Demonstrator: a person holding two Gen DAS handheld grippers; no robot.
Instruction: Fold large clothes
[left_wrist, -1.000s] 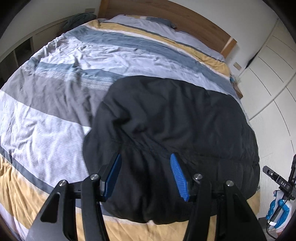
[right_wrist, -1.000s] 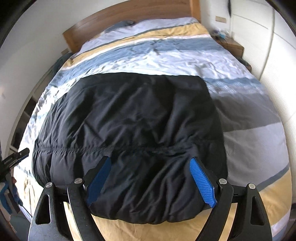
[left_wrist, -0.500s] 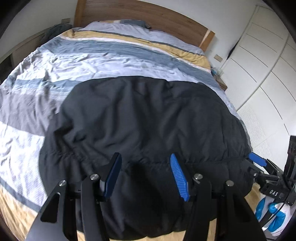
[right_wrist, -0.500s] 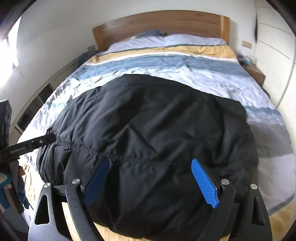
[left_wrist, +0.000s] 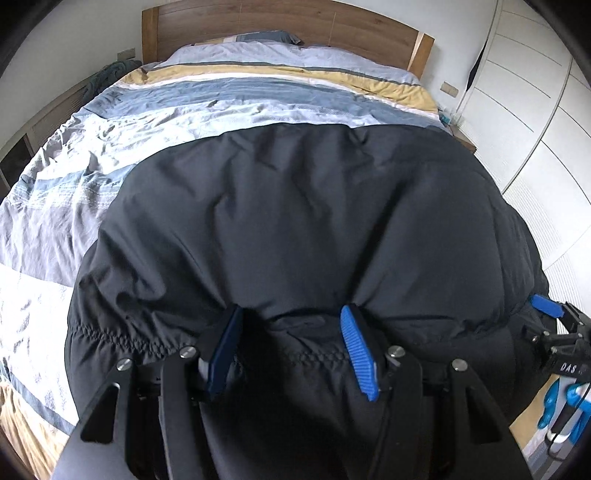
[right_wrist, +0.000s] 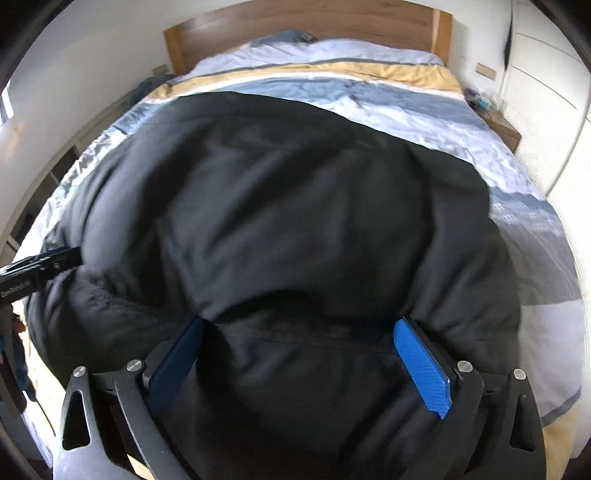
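Here a black jacket (left_wrist: 295, 229) covers the striped bed (left_wrist: 229, 99) below a wooden headboard (left_wrist: 280, 22).

Even, soft daylight; strong fisheye distortion.
Right wrist view is motion-blurred; corners are vignetted black; black jacket (left_wrist: 295, 221) detail is underexposed.

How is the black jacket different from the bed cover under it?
The jacket is plain black; the cover has blue, grey, white and yellow stripes. The jacket is puffy with a gathered seam near its hem; the cover lies flatter, with fine wrinkles. The jacket is smaller, so cover shows around it. Both are soft cloth on the bed.
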